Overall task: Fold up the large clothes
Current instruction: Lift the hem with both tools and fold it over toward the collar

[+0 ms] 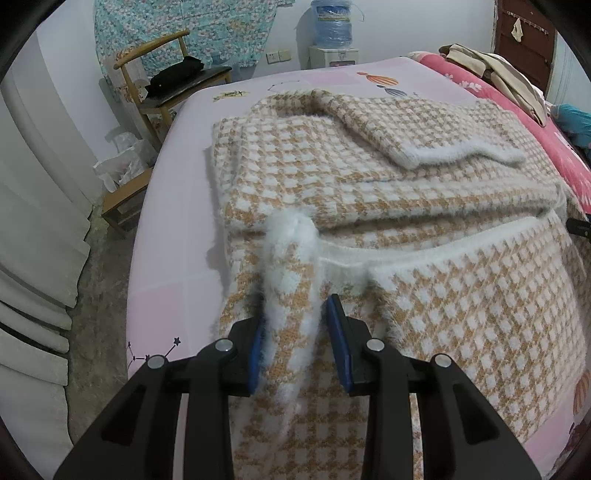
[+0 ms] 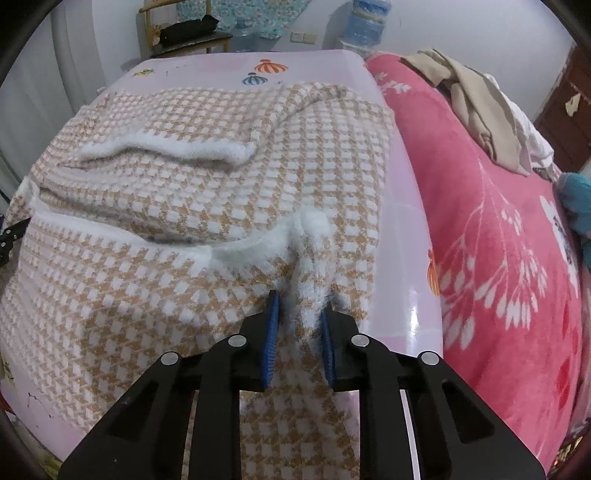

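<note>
A fuzzy tan-and-white checked sweater [image 1: 369,184] with white trim lies spread on the pink bed sheet [image 1: 173,229]. A sleeve with a white cuff [image 1: 424,147] is folded across its upper part. My left gripper [image 1: 295,343] is shut on a raised ridge of the sweater's near white-edged hem, at its left side. In the right wrist view the same sweater [image 2: 166,192] fills the left half, and my right gripper [image 2: 297,332] is shut on a pinched fold of the hem near its right edge. Between the two grips the hem is held slightly above the layer beneath.
A red floral blanket [image 2: 498,240] covers the bed's right side, with beige clothes [image 2: 487,110] piled on it. Left of the bed stand a wooden chair [image 1: 173,85] and a low stool with a plastic bag [image 1: 122,173]. A water dispenser [image 1: 332,33] stands against the far wall.
</note>
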Demonstrator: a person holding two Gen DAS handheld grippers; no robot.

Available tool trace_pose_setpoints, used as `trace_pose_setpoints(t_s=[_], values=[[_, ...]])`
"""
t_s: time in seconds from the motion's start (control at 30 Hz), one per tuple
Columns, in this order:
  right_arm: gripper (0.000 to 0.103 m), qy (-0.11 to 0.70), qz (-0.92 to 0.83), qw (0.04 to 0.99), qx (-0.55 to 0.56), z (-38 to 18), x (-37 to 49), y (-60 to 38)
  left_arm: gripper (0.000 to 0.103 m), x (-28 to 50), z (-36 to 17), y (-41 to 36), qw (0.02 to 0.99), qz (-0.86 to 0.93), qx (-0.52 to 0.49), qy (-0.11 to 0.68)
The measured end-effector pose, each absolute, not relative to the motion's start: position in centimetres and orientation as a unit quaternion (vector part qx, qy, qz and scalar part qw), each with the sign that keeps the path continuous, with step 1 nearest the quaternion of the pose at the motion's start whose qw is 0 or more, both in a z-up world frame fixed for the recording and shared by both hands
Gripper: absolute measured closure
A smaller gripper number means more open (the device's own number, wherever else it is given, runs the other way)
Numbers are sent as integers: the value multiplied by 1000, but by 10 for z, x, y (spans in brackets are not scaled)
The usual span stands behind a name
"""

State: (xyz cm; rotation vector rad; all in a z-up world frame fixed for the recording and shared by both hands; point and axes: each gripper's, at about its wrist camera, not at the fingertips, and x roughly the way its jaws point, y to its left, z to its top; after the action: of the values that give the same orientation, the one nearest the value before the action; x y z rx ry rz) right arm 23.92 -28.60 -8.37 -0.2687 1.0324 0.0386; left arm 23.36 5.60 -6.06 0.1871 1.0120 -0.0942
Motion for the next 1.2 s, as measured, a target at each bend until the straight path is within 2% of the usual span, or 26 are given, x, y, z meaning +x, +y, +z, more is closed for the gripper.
trace_pose_setpoints(t_s=[0.2, 0.27, 0.3, 0.4, 0.77, 1.03, 1.2], values=[[96, 485, 14, 867, -111, -79, 235, -290, 72, 233, -60, 57, 872, -42, 94, 479], [97, 478, 12, 871, -112, -75, 232, -290, 78, 232, -58, 60, 877, -41, 94, 469], [97, 474, 11, 873, -114, -73, 231, -290, 85, 230, -56, 60, 879, -39, 95, 466], [97, 454, 9, 884, -114, -59, 219, -288, 90, 220, -46, 64, 891, -40, 95, 442], [98, 360, 1, 929, -80, 9, 167, -289, 93, 167, 30, 78, 942, -55, 91, 318], [98, 282, 22, 955, -87, 63, 225, -290, 93, 228, 94, 82, 963, -70, 86, 244], [98, 278, 44, 958, -49, 74, 309, -302, 93, 319, 98, 84, 959, -71, 69, 264]])
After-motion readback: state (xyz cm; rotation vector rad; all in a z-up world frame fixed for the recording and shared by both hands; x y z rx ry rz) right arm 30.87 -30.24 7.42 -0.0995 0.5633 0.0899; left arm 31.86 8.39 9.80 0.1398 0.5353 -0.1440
